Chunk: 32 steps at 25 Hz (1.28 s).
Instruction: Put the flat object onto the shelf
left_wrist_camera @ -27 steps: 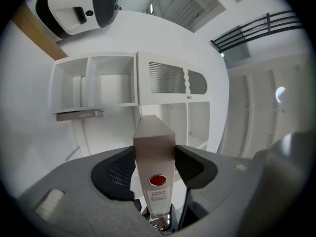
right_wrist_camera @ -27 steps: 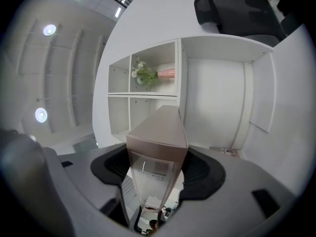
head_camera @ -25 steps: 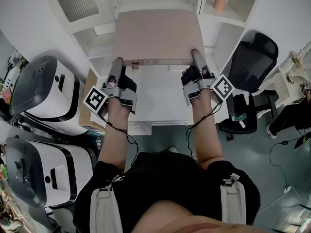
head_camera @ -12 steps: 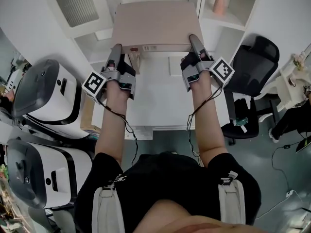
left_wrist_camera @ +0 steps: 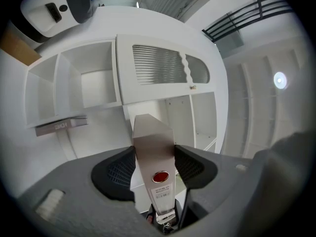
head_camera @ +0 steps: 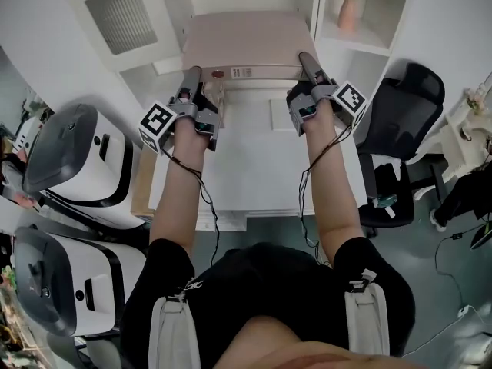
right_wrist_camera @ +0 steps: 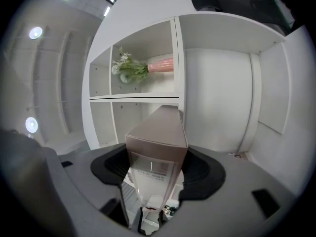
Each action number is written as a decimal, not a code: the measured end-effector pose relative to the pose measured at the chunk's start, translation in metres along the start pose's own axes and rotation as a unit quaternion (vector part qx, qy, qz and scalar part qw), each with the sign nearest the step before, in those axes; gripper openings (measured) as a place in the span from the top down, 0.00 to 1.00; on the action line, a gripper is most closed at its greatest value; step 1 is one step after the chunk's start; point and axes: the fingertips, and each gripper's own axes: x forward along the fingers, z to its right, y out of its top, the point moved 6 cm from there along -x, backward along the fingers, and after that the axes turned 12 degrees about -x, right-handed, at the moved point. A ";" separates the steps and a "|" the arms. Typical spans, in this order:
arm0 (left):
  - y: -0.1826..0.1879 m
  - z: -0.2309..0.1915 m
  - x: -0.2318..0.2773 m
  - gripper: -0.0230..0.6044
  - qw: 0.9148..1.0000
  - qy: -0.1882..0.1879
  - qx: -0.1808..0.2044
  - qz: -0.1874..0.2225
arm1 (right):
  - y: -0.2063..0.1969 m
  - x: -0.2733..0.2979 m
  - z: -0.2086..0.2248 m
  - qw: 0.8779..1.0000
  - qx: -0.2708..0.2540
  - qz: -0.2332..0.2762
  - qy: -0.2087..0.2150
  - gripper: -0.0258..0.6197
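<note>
A flat pinkish-beige box (head_camera: 246, 41) with a red dot and a label on its near edge is held level in front of the white shelf unit (head_camera: 327, 48). My left gripper (head_camera: 194, 75) is shut on the box's near left corner and my right gripper (head_camera: 306, 60) on its near right corner. In the left gripper view the box (left_wrist_camera: 153, 147) stands edge-on between the jaws of the left gripper (left_wrist_camera: 154, 169). The right gripper view shows the box (right_wrist_camera: 158, 132) clamped the same way in the right gripper (right_wrist_camera: 157, 169), with open shelf compartments (right_wrist_camera: 143, 120) behind it.
A pink vase with a plant (head_camera: 350, 6) stands in the upper right compartment. A louvred cabinet door (head_camera: 123, 14) is at the upper left. Under my arms lies a white table (head_camera: 254, 167). White machines (head_camera: 73, 152) stand at the left, a black office chair (head_camera: 403, 106) at the right.
Both grippers have carried the box away from my body toward the shelf unit, arms stretching out. The grip on the box is unchanged.
</note>
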 end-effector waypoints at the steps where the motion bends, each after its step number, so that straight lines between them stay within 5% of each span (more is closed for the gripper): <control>1: 0.001 -0.002 0.003 0.56 1.000 0.002 -0.003 -0.001 | 0.002 0.003 0.001 1.000 0.000 0.000 -0.002 0.50; 14: 0.016 -0.015 0.042 0.56 1.000 0.022 -0.018 -0.006 | 0.020 0.052 0.009 0.999 -0.012 0.001 -0.037 0.49; 22: 0.024 -0.017 0.062 0.56 1.000 0.026 -0.008 -0.011 | 0.035 0.064 0.003 0.979 -0.177 0.030 -0.094 0.40; 25: 0.028 -0.017 0.070 0.55 0.999 0.037 0.013 -0.011 | 0.041 0.069 -0.001 0.956 -0.264 0.042 -0.118 0.37; 28: 0.033 -0.017 0.078 0.53 0.997 0.054 0.058 -0.005 | 0.046 0.074 -0.007 0.919 -0.363 0.061 -0.142 0.34; 32: 0.040 -0.016 0.089 0.50 0.988 0.075 0.134 0.005 | 0.047 0.081 -0.021 0.827 -0.531 0.092 -0.158 0.34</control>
